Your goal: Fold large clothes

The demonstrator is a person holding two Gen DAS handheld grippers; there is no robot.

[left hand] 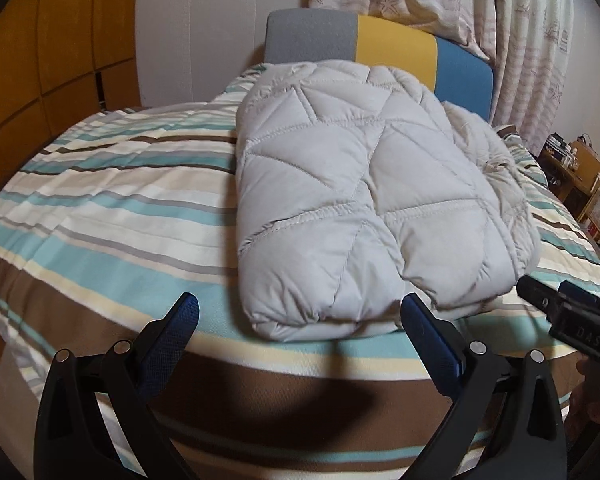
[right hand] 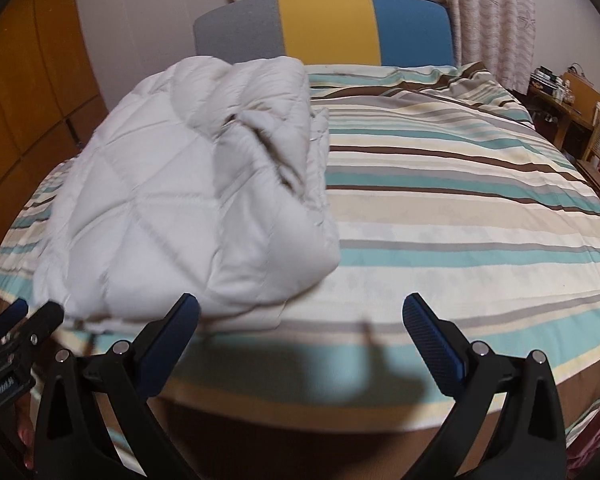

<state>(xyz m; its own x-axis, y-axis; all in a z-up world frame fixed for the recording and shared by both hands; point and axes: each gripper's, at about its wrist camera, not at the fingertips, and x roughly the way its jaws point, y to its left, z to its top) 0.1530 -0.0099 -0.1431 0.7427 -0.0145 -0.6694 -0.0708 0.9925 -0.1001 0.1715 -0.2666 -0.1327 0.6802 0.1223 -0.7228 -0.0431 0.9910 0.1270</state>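
I see the jacket folded on the striped bed, near its front edge | my left tongs spread, empty, just before it | my right tongs spread, empty, beside it

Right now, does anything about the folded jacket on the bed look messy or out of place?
Mostly neat. The quilted jacket lies folded on the striped bedspread, but its right side is bunched and rumpled.

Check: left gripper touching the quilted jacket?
Apart. Left wrist view: left gripper is open, the folded quilted jacket lies beyond its fingertips, striped bedspread between.
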